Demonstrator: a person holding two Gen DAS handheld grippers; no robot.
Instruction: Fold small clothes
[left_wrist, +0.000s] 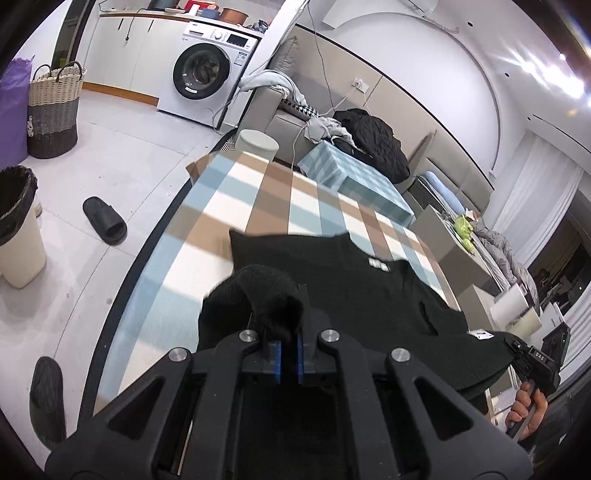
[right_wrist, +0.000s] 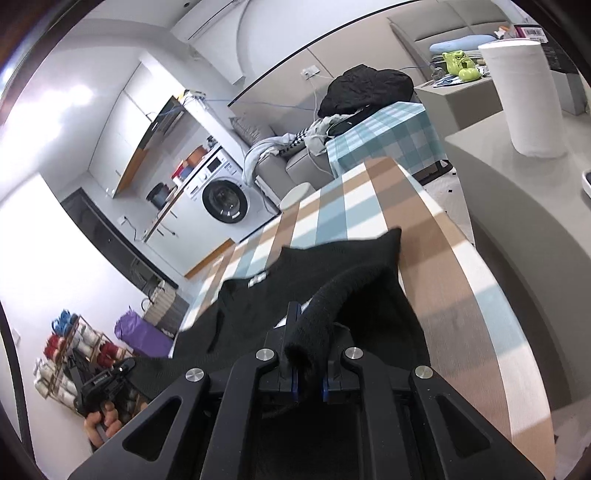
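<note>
A small black knit garment (left_wrist: 351, 291) with a white label lies spread on the checked tablecloth (left_wrist: 258, 192). My left gripper (left_wrist: 286, 332) is shut on a bunched fold of its near left edge, lifted a little off the table. My right gripper (right_wrist: 308, 365) is shut on a rolled fold of the garment (right_wrist: 332, 280) at its near right edge, also raised. The far part of the garment rests on the cloth (right_wrist: 424, 229). The right gripper shows at the right edge of the left wrist view (left_wrist: 532, 362), and the left gripper at the lower left of the right wrist view (right_wrist: 103, 384).
A second table with a teal checked cloth (left_wrist: 354, 173) and a sofa piled with clothes (left_wrist: 369, 136) stand beyond. A white stool (left_wrist: 256, 144) is at the far table end. Bin (left_wrist: 18, 225), slipper (left_wrist: 105, 219) and basket (left_wrist: 53, 110) are on the floor left. A paper roll (right_wrist: 528, 96) stands right.
</note>
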